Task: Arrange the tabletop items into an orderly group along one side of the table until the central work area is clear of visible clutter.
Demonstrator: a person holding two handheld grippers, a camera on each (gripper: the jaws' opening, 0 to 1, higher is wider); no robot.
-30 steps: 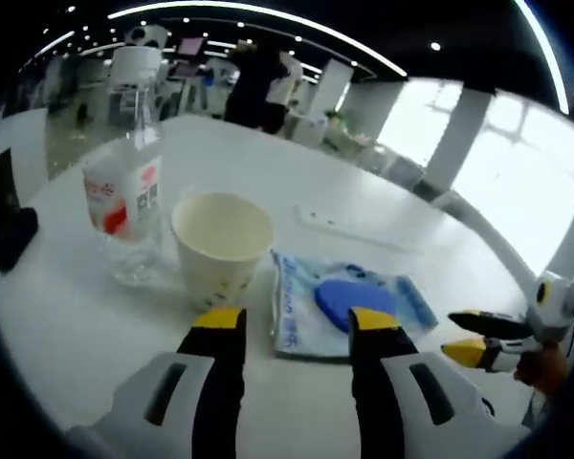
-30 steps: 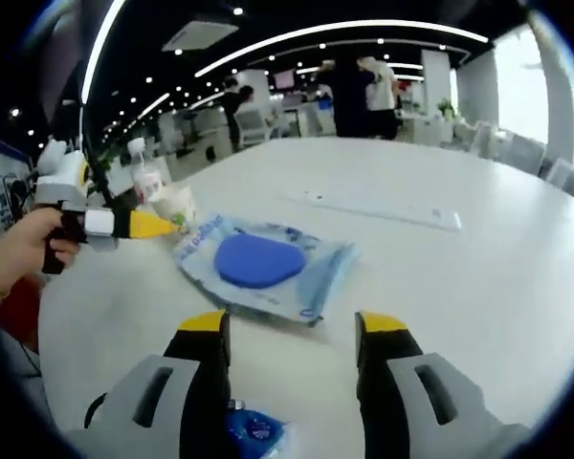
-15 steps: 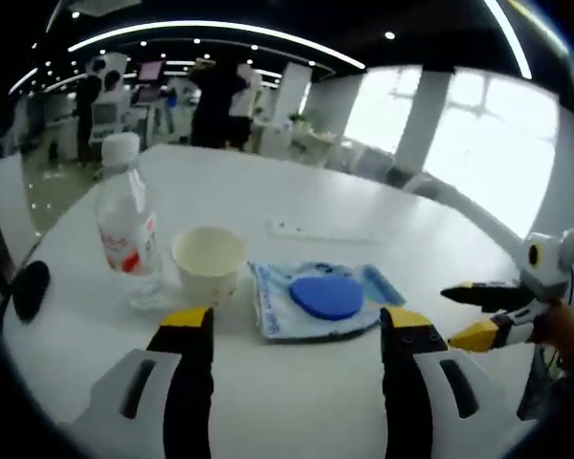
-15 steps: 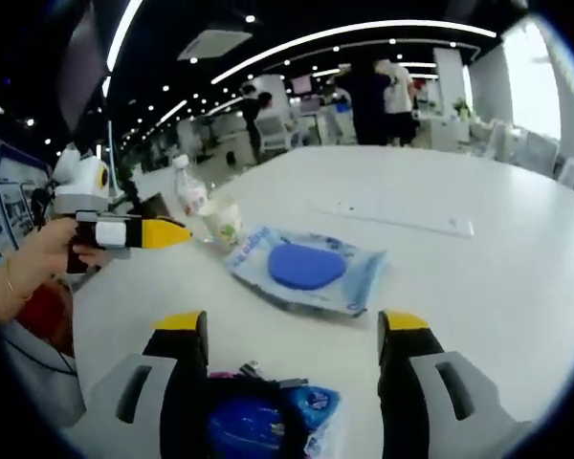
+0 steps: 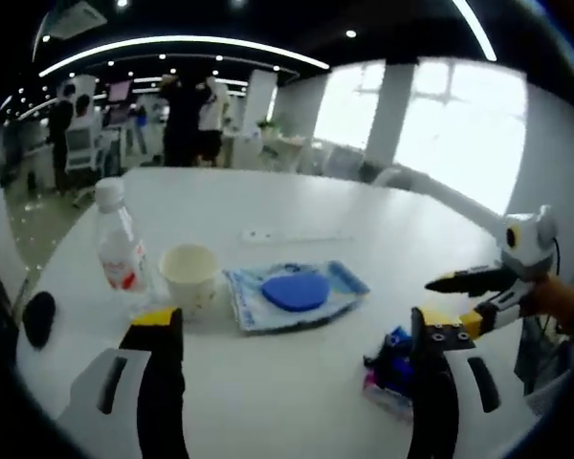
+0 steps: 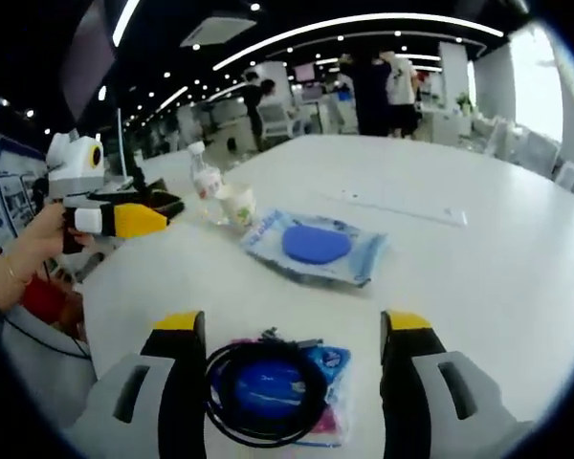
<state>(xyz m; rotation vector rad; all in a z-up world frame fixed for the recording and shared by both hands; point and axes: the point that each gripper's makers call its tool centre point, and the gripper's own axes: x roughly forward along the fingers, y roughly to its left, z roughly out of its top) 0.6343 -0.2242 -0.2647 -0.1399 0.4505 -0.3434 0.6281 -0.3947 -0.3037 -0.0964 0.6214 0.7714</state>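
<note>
Both pairs of jaws stand spread wide with nothing between their tips, the left gripper and the right gripper alike; over the last second both cameras have drawn back from the table, so the items look smaller and more of the white table shows; nothing on it appears to have shifted, only the viewpoints; the pull-back has brought into the right gripper view a packet with a coiled black cable lying just ahead of that gripper's jaws, seen also in the left gripper view near the table's edge; the water bottle, the paper cup and the clear pouch holding a blue pad sit in a close row, bottle and cup just beside each other, pouch next to the cup; the cable packet lies apart from that row, nearer the person; a dark object rests at the far left edge, too blurred to name; judging from this, the row is largely formed and the cable packet looks like the remaining stray, well placed for the right gripper to take.
</note>
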